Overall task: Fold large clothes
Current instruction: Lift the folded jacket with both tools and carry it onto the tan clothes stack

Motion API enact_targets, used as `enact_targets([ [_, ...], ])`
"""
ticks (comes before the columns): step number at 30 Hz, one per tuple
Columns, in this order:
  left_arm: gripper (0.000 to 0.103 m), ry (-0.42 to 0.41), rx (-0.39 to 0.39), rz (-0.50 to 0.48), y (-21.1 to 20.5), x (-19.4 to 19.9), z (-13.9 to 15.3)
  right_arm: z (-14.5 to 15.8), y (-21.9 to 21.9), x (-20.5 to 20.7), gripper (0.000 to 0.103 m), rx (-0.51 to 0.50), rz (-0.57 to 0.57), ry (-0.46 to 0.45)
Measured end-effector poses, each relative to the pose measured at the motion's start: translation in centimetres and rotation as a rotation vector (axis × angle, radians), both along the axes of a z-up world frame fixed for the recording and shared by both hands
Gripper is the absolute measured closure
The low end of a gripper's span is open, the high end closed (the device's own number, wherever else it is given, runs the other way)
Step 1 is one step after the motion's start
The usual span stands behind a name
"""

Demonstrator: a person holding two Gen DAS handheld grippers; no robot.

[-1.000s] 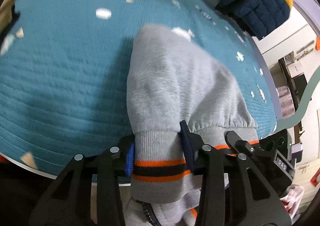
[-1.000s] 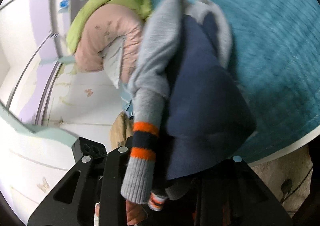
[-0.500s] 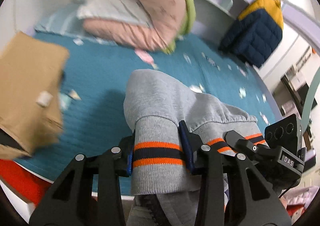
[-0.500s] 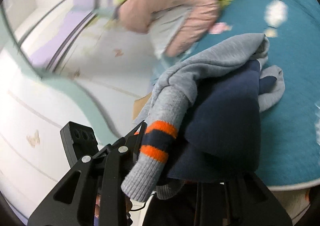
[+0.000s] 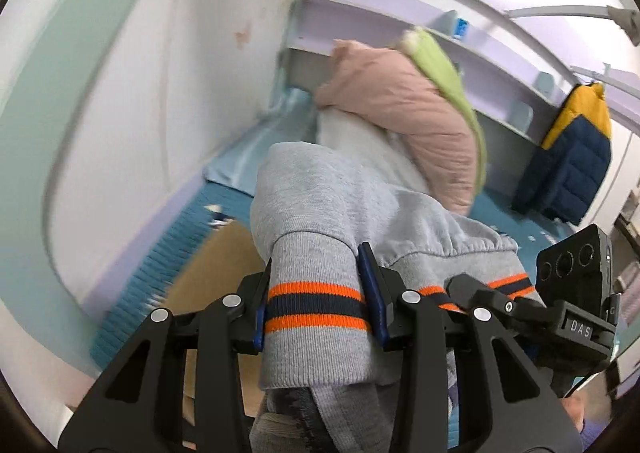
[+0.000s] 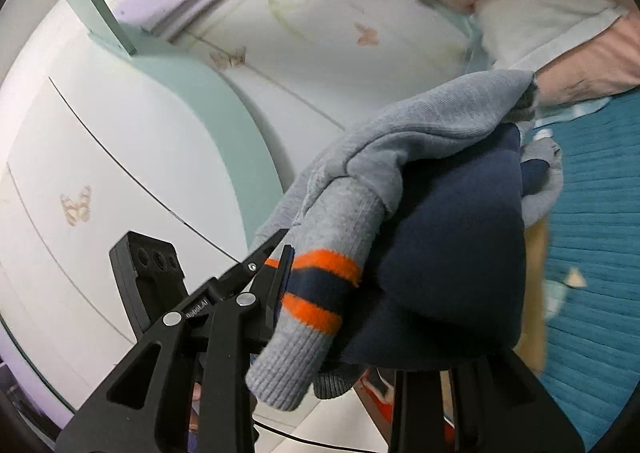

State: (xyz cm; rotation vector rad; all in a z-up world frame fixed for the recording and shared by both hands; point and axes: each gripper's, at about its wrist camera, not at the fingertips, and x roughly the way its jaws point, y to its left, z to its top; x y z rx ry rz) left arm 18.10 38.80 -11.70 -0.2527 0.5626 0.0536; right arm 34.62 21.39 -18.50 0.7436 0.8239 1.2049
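A grey sweater (image 5: 344,205) with orange and navy striped ribbed cuffs hangs bunched between both grippers, lifted above the teal bed. My left gripper (image 5: 318,305) is shut on a striped cuff (image 5: 316,307). My right gripper (image 6: 360,293) is shut on the same sweater (image 6: 420,133), its striped cuff (image 6: 320,289) and navy part (image 6: 452,253) draped over the jaws; the right finger is hidden under cloth. The right gripper (image 5: 472,293) shows in the left wrist view, close beside the left one. The left gripper's body (image 6: 148,277) shows in the right wrist view.
A teal quilted bed cover (image 6: 592,253) lies below. A pink and green duvet pile (image 5: 400,109) sits by the wall shelf. A navy and yellow jacket (image 5: 568,161) hangs at right. A brown cardboard piece (image 5: 216,265) lies underneath. White wall (image 6: 120,153) is close at left.
Both grippers have lifted and tilted up with the sweater, so the views swung from the bed surface toward the wall and shelf. Grips are unchanged.
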Motion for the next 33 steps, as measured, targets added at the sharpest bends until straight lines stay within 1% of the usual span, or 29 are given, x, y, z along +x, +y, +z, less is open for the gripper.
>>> enact_targets([
  [1,0.066,0.015,0.004,0.001,1.5,0.2,-1.1,-0.9,1.0,-0.2,0.077,-0.016,0.005,0.022],
  [2,0.066,0.047,-0.004,0.006,2.9,0.4,-2.7,-2.7,2.4,-0.3,0.077,-0.047,0.015,0.057],
  [4,0.066,0.118,-0.026,0.020,4.4,0.4,-6.0,-6.5,4.2,-0.2,0.076,-0.099,0.039,0.140],
  [5,0.066,0.147,-0.036,0.031,5.0,0.1,-8.0,-7.9,4.5,-1.5,0.076,-0.130,0.053,0.166],
  [7,0.064,0.190,-0.047,0.040,5.7,-0.4,-11.0,-10.2,5.5,-2.5,0.076,-0.196,0.069,0.187],
  [8,0.062,0.211,-0.070,0.049,6.1,-0.6,-12.4,-11.6,5.8,-2.8,0.075,-0.238,0.073,0.212],
  [9,0.061,0.223,-0.092,0.056,6.5,-0.8,-13.2,-12.4,6.0,-3.0,0.074,-0.250,0.074,0.230],
  [11,0.054,0.231,-0.108,0.078,6.8,-1.4,-14.5,-13.9,6.1,-3.1,0.068,-0.268,0.077,0.268],
  [12,0.052,0.230,-0.106,0.084,6.8,-1.6,-14.5,-14.3,6.0,-3.2,0.066,-0.284,0.067,0.279],
  [14,0.040,0.233,-0.094,0.106,6.7,-1.8,-14.5,-14.3,5.8,-3.4,0.057,-0.309,0.044,0.281],
  [16,0.038,0.234,-0.087,0.114,6.8,-2.3,-14.2,-13.9,5.3,-3.9,0.055,-0.339,0.020,0.274],
  [19,0.031,0.246,-0.036,0.160,6.7,-3.0,-13.5,-12.8,3.3,-5.6,0.050,-0.374,-0.050,0.272],
  [20,0.030,0.242,-0.014,0.175,6.4,-3.2,-13.1,-12.6,2.6,-5.8,0.045,-0.388,-0.075,0.275],
  [22,0.029,0.245,0.024,0.196,5.5,-3.5,-12.2,-12.2,1.3,-6.1,0.042,-0.423,-0.105,0.275],
  [23,0.029,0.244,0.045,0.205,5.2,-3.9,-11.8,-12.2,0.5,-6.3,0.036,-0.454,-0.123,0.278],
  [24,0.029,0.238,0.060,0.211,4.8,-4.4,-11.3,-12.4,-0.2,-6.3,0.034,-0.480,-0.132,0.287],
  [25,0.028,0.233,0.082,0.217,4.3,-5.0,-10.8,-12.3,-0.5,-6.1,0.034,-0.485,-0.137,0.296],
  [27,0.026,0.224,0.121,0.232,3.2,-6.3,-9.8,-12.3,-2.8,-6.5,0.034,-0.477,-0.148,0.314],
  [29,0.024,0.205,0.143,0.224,1.8,-7.5,-8.7,-11.8,-4.4,-7.1,0.034,-0.470,-0.146,0.300],
  [31,0.020,0.197,0.174,0.232,0.4,-8.6,-7.8,-10.8,-6.3,-8.4,0.034,-0.470,-0.133,0.257],
  [33,0.019,0.198,0.189,0.233,-1.2,-9.5,-7.0,-8.4,-7.8,-10.0,0.034,-0.501,-0.119,0.174],
])
